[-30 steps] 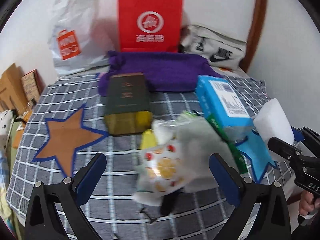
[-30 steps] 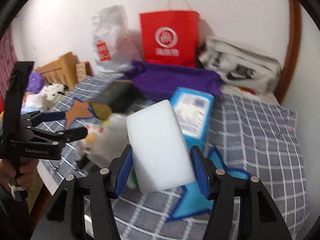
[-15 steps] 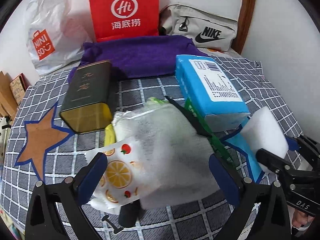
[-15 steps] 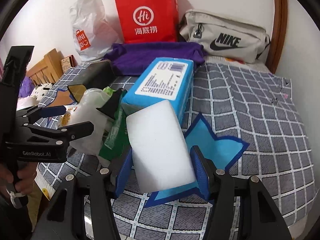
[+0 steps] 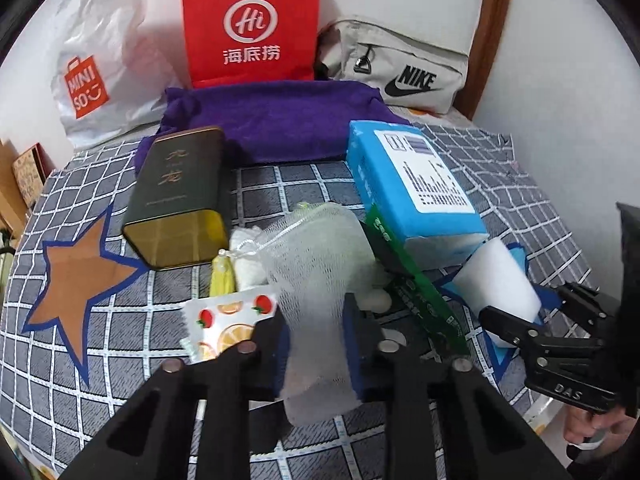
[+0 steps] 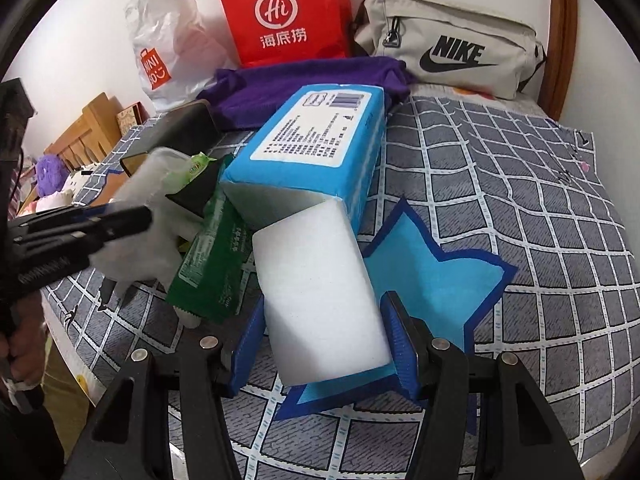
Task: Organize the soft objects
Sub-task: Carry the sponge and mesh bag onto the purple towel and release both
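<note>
A white mesh pouch (image 5: pixel 312 264) lies on the checked bedspread (image 5: pixel 168 304) in the left wrist view. My left gripper (image 5: pixel 316 320) has its jaws closing on it, and both pads press into its near end. In the right wrist view, my right gripper (image 6: pixel 324 304) is shut on a white sponge block (image 6: pixel 316 280), held low over a blue star patch (image 6: pixel 432 280). The sponge's far end sits against a blue tissue pack (image 6: pixel 316 140). A fruit-printed packet (image 5: pixel 224 320) and a green packet (image 5: pixel 416 296) lie beside the pouch.
A dark tin (image 5: pixel 180 196) lies left of the pouch, near a brown star patch (image 5: pixel 76 276). Behind are a purple towel (image 5: pixel 280 120), a red paper bag (image 5: pixel 248 24), a white plastic bag (image 5: pixel 100 64) and a grey waist bag (image 5: pixel 400 68). The bed's edge is close below.
My left jaws went from wide open to pressed on the mesh pouch. The right gripper sank with the sponge toward the blue star and the tissue pack.
</note>
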